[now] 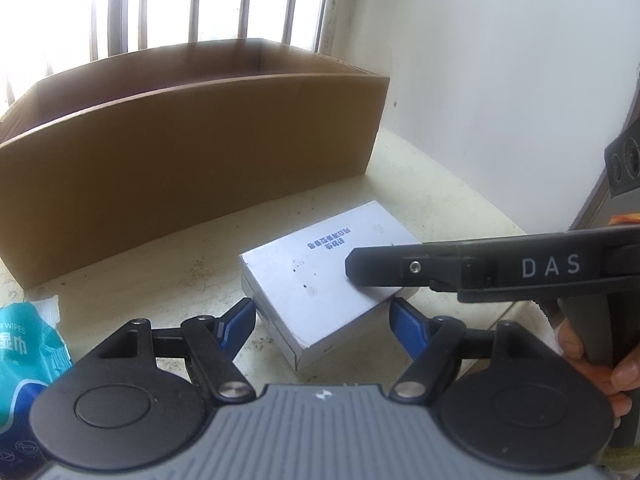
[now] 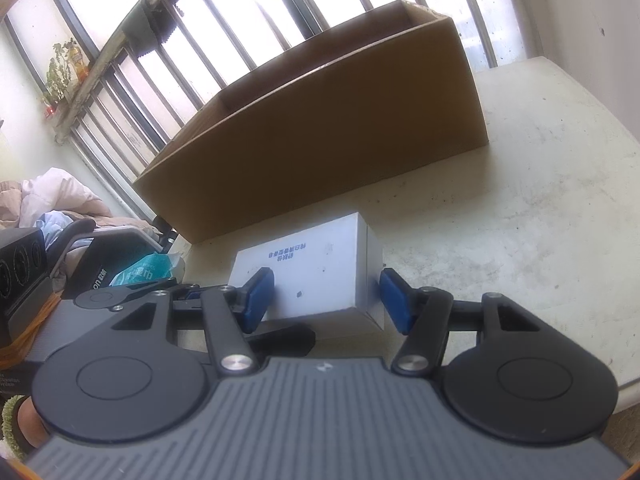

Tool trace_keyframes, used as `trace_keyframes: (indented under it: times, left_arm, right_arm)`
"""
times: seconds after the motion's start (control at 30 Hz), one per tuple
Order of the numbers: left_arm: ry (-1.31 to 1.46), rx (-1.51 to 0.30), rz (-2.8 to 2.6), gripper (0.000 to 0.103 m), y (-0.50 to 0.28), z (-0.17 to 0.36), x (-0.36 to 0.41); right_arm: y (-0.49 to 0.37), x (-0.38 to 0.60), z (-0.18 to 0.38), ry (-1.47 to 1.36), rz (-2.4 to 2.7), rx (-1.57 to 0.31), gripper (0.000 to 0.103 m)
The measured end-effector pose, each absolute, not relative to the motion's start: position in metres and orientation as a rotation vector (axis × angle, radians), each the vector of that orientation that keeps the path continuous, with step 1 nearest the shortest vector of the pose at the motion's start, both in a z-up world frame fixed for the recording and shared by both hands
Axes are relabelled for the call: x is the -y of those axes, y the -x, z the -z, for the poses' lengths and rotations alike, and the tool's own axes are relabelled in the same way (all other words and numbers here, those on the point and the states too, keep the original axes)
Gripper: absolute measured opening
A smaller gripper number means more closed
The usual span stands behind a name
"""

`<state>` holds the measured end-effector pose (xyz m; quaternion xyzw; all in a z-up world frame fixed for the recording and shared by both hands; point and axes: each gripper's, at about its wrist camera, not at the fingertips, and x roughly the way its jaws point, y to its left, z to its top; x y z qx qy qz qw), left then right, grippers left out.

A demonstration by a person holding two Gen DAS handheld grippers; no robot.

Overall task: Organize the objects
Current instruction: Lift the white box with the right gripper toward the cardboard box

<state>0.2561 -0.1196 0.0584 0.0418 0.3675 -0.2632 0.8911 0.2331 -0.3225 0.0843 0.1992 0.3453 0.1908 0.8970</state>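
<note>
Left wrist view shows the white box (image 1: 320, 280) lying flat on the pale table (image 1: 460, 184), just in front of the cardboard carton (image 1: 192, 144), which stands open-topped against the barred window (image 1: 200, 4). The left gripper (image 1: 323, 316) is spread wide, its blue pads either side of the box's near corner without clearly touching it. The right gripper (image 1: 352, 264) reaches in from the right over the box's top. In the right wrist view the right gripper (image 2: 326, 294) is also wide open, its pads (image 2: 394, 300) flanking the box (image 2: 312, 276) near its sides. A teal wipes packet (image 1: 28, 352) lies left of the box, near the carton's left end
</note>
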Motion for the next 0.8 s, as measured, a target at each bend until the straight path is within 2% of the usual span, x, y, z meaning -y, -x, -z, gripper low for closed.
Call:
trace_keyframes:
  times: [0.2, 0.5, 0.8]
  left_arm:
    - [-0.09, -0.693, 0.515, 0.075, -0.255, -0.083, 0.114]
    - [-0.098, -0.569, 0.441, 0.075, -0.272, -0.139, 0.098]
    - [-0.085, -0.532, 0.382, 0.076, -0.308, -0.179, 0.092]
  right_arm:
    - [-0.236, 0.317, -0.107, -0.388, -0.409, -0.676, 0.058]
    - [-0.257, 0.307, -0.169, -0.32, -0.468, -0.547, 0.058]
    - [-0.298, 0.299, -0.224, -0.276, -0.512, -0.47, 0.057]
